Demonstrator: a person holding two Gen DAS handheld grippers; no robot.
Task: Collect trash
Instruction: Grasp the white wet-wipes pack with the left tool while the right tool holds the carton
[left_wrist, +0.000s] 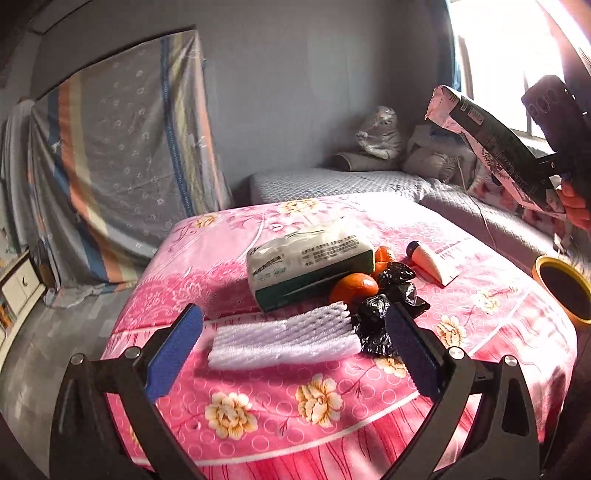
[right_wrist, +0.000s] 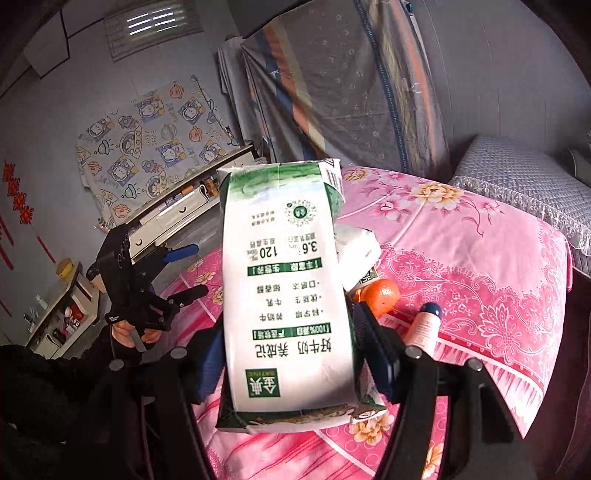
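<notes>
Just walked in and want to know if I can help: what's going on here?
A person is clearing trash off a table with a pink floral cloth, a gripper in each hand. The right gripper is clamped on an empty milk carton, lifted off the table. The left gripper is open, pointed at a white foam net sleeve. Black plastic bags, oranges, a tissue pack and a tube lie there.

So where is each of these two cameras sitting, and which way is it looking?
Left wrist: rides the left gripper, looking between its open blue-padded fingers across the pink floral bedspread at a white foam net; the other hand shows at right.
Right wrist: rides the right gripper, shut on a milk carton; the left gripper and its hand show at left.
Shared: bedspread, carton, orange, tissue pack, pink tube.
</notes>
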